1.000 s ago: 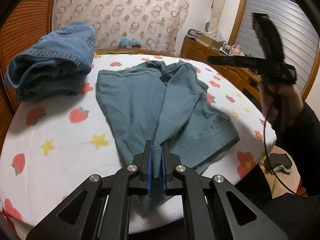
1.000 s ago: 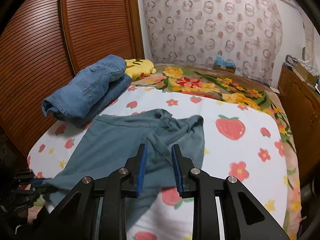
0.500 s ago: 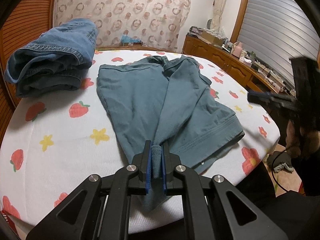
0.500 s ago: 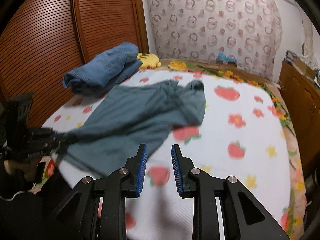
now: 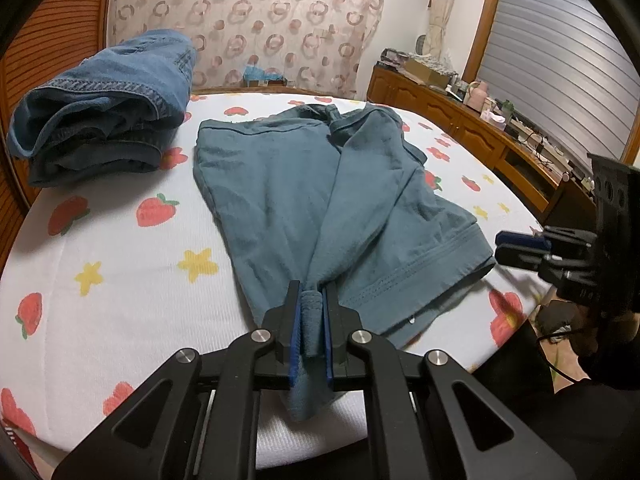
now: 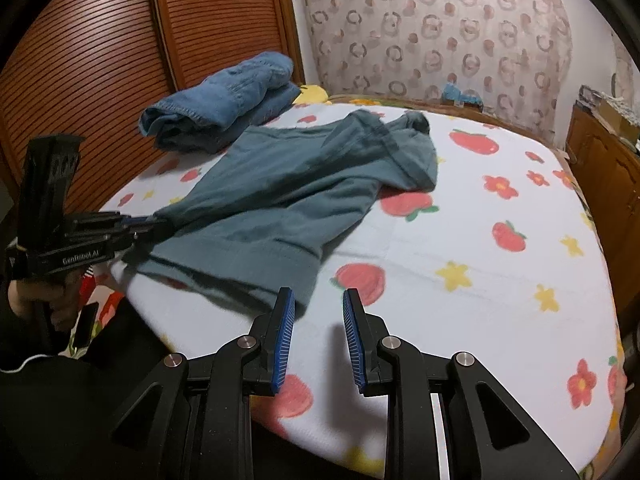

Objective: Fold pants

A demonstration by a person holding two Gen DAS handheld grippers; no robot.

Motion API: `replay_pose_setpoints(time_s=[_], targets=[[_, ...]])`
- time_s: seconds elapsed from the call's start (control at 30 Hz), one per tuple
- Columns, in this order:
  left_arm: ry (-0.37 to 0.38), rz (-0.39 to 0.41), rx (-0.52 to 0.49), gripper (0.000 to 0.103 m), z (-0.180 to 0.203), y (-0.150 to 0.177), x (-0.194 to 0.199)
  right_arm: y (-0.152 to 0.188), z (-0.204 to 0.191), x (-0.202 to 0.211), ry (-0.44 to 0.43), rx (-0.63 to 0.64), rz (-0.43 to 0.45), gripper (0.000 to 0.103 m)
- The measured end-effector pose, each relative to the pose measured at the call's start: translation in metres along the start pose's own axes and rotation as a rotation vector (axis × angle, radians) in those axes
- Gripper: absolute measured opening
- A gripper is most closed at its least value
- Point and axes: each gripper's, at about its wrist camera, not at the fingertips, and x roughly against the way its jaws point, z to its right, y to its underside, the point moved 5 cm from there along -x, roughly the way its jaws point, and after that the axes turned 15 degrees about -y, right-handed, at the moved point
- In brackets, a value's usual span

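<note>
In the upper left, folded jeans (image 5: 108, 104) sit on the bed (image 5: 120, 320). The left hand-held gripper (image 5: 311, 312) pinches the teal pants (image 5: 280, 184) at one leg end. The right hand-held gripper (image 6: 319, 312) is wide apart, with the other leg's hem just up-left.

In my right wrist view, bare sheet (image 6: 460, 240) fills the right half of the frame. The teal pants (image 6: 288, 192) cover centre-left, and folded jeans (image 6: 224, 100) block the upper left.
</note>
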Motion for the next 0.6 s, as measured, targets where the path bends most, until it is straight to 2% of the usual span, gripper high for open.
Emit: replay_pose_setpoints(time_s=[0.43,0.5,0.6], targets=[[0.003,0.000,0.001,0.009,-0.001,0.000,0.000,-0.001,-0.014,-0.021,0.037,0.058,-0.012,0.026],[0.002,0.000,0.001,0.009,0.000,0.000,0.000,-0.001,-0.016,-0.019,0.024,0.058,0.001,0.010],[0.001,-0.001,0.001,0.009,-0.001,0.000,0.000,-0.001,-0.017,-0.013,0.003,0.053,0.016,0.002]])
